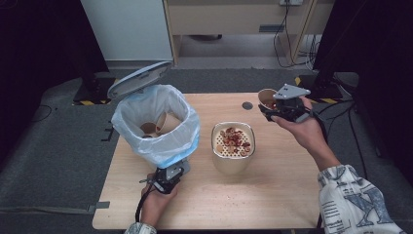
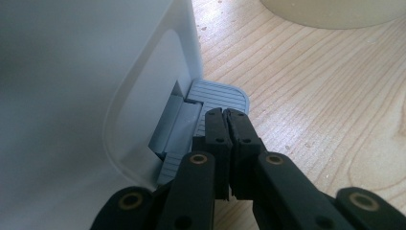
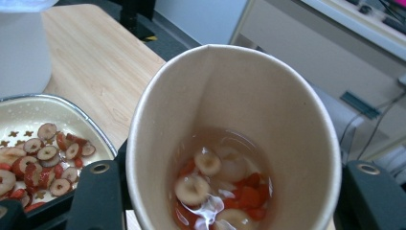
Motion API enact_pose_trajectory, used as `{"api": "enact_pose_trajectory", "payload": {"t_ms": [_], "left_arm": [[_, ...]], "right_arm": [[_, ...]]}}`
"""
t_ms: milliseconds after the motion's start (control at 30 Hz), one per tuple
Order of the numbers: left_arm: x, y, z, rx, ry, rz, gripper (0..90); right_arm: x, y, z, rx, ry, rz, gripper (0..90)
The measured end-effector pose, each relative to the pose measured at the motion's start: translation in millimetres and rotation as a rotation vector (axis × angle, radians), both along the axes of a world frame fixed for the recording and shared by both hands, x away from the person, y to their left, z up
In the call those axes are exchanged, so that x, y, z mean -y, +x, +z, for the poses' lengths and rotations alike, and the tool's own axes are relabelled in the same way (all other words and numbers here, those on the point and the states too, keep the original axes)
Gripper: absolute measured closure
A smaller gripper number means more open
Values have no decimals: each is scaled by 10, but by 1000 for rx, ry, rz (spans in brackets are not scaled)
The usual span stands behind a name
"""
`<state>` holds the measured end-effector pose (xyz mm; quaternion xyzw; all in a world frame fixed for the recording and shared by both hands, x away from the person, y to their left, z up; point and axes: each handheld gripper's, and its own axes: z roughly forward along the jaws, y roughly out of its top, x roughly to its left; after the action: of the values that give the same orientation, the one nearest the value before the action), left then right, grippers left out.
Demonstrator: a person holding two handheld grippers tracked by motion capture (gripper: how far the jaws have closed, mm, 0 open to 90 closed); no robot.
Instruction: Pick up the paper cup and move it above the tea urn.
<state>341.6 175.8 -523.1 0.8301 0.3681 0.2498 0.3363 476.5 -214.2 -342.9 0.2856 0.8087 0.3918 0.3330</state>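
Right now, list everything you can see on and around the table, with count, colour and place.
Pedal bin: one, white with a pale blue liner, table's left, lid open.
Pedal: one, grey, at the bin's foot.
Paper cups in the bin: at least two, tan.
Strainer bowl: one, cream, table centre, with red and tan fruit slices.
Held paper cup: one, cream, above the table's far right, holding liquid and fruit slices.
Table: one, light wood.
Left tool: black, jaws shut, pressing the pedal.
Right tool: black, grips the held paper cup.
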Motion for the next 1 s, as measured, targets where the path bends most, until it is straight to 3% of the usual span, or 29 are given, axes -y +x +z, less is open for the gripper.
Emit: {"api": "enact_pose_trajectory", "payload": {"t_ms": [100,267,567,1000], "left_arm": [[0,-2,-1,2,4,-2,874],[2,-4,-1,4,6,-3,874],[-1,-2,2,1,9,-6,874],[-1,-1,-1,3,6,-6,874]], "right_arm": [[-90,-4,24,28,-43,57,372],[-130,-19,84,35,-43,56,373],[-271,-58,142,42,-63,107,373],[-304,-20,241,66,-83,118,374]]}}
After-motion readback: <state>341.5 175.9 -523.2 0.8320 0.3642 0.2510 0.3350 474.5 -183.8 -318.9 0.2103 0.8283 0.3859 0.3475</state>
